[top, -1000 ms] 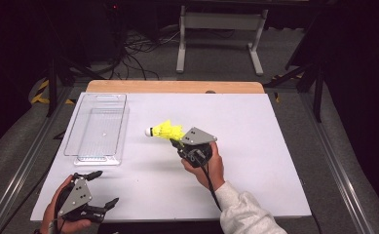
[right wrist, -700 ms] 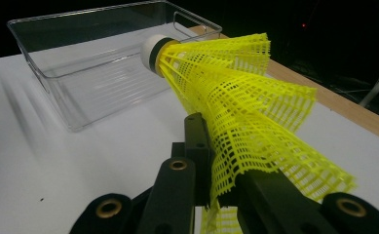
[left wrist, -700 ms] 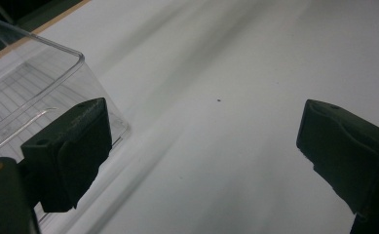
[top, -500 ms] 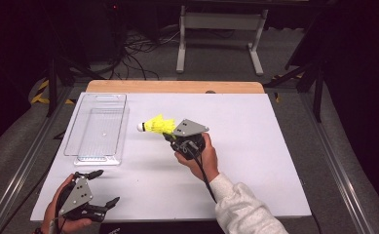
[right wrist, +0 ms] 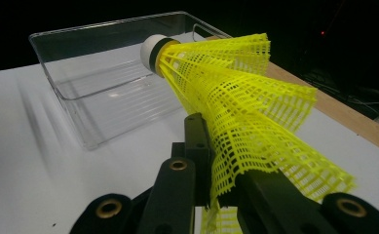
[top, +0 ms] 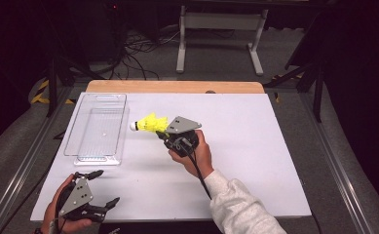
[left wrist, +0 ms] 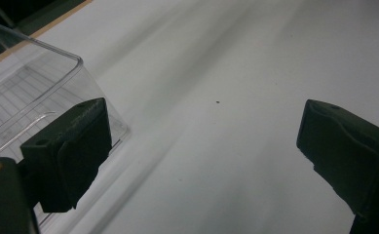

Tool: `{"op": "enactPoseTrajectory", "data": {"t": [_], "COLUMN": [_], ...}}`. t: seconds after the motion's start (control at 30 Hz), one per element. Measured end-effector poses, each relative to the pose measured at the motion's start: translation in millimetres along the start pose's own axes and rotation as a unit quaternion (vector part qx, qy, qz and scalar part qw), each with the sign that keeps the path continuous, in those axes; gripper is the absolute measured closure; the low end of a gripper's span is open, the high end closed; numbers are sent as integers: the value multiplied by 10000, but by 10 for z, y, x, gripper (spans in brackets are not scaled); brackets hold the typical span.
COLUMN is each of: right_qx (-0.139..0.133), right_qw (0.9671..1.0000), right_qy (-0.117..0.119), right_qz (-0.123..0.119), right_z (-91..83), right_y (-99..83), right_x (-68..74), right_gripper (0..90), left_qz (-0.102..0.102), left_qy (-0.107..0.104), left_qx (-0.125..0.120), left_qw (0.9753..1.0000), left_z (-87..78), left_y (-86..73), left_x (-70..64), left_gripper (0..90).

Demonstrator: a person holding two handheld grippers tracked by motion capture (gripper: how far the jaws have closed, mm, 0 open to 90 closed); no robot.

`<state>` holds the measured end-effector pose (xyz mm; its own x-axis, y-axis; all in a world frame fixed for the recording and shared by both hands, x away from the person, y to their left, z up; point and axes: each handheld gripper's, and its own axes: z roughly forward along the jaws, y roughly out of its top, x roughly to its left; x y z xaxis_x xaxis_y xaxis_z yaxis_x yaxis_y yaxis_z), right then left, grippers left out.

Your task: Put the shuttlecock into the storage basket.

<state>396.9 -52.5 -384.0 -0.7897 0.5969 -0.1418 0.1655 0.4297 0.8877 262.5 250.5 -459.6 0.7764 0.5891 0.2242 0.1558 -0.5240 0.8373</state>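
One yellow shuttlecock is up off the table, just right of the single clear plastic tray, pinched in one of the two grippers. That right gripper sits right of the tray, while the left gripper, jaws apart, waits below the tray at the near edge.

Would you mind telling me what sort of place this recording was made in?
Most likely a lab or studio set up for recording: a white table in a dark room, loose cables on the floor behind it, and a metal stand beyond.
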Motion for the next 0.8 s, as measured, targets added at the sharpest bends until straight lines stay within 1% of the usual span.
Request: {"op": "enactPoseTrajectory", "data": {"t": [0.3, 0.4, 0.8], "right_qx": [-35, -50, 12], "right_qw": [9999, 9999, 9996], "right_qy": [84, 98, 195], "right_qz": [-68, -97, -189], "right_z": [54, 65, 166], "right_y": [102, 122, 211], "right_x": [28, 35, 83], "right_gripper": [876, 876, 876], "left_qz": [-47, -30, -31], "left_qy": [-25, -6, -12], "left_qx": [-17, -20, -32], "left_qw": [10000, 10000, 10000], "left_z": [-3, -8, -18], "left_y": [-2, -1, -1], "left_x": [-9, -9, -6], "left_gripper": [69, 69, 68]}}
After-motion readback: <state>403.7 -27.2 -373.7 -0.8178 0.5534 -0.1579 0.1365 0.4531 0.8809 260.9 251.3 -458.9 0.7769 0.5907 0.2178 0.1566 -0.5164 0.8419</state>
